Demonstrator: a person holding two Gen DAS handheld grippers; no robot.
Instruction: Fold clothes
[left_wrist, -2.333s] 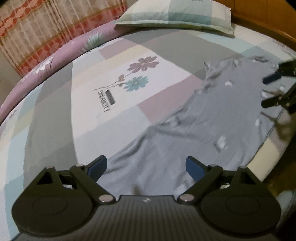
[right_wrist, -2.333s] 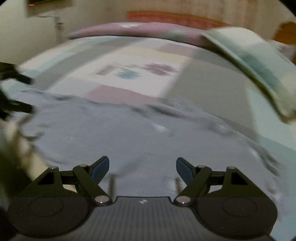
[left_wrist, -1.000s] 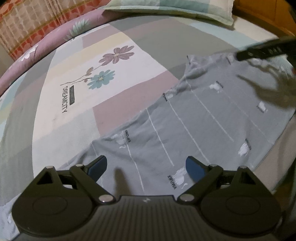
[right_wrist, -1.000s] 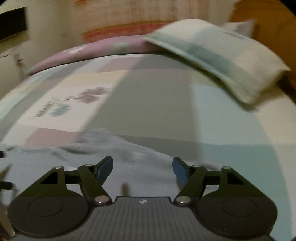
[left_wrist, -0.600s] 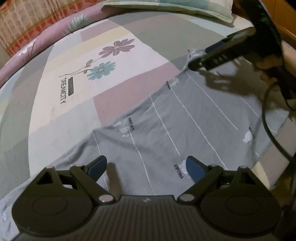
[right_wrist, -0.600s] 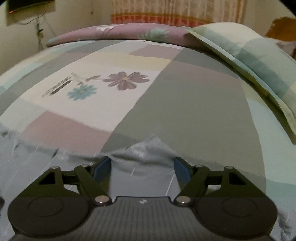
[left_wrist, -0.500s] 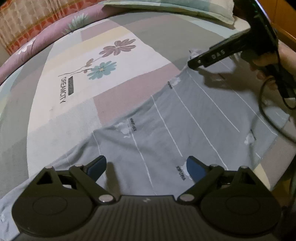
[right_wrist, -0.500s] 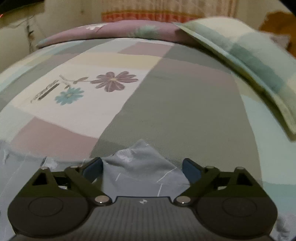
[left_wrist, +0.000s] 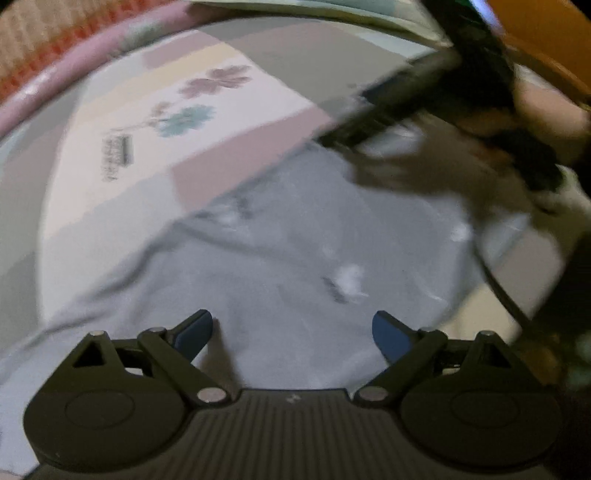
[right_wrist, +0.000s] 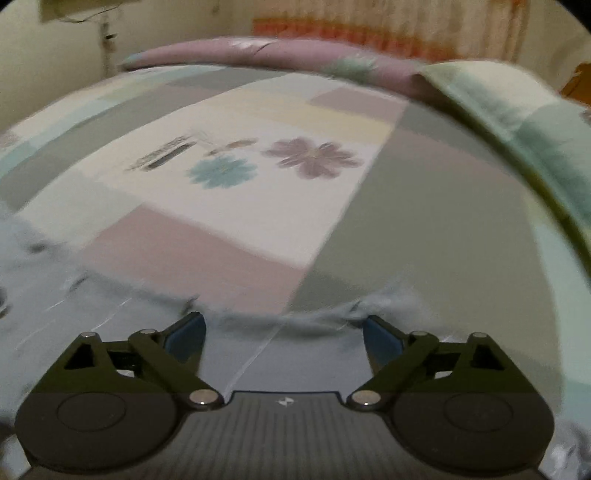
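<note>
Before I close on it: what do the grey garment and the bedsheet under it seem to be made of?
Grey garment: looks like thin, soft matte knit, probably cotton jersey; its edge rumples limply and the surface shows no shine. Bedsheet: smooth matte printed woven cloth, likely cotton or a blend, lying flat with colour blocks. Blur hides the weave of both.

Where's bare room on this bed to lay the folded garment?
Free: the bedspread around its flower print, between grey garment and pillow. Crowded: the near edge, where garment, left gripper and right gripper sit.
</note>
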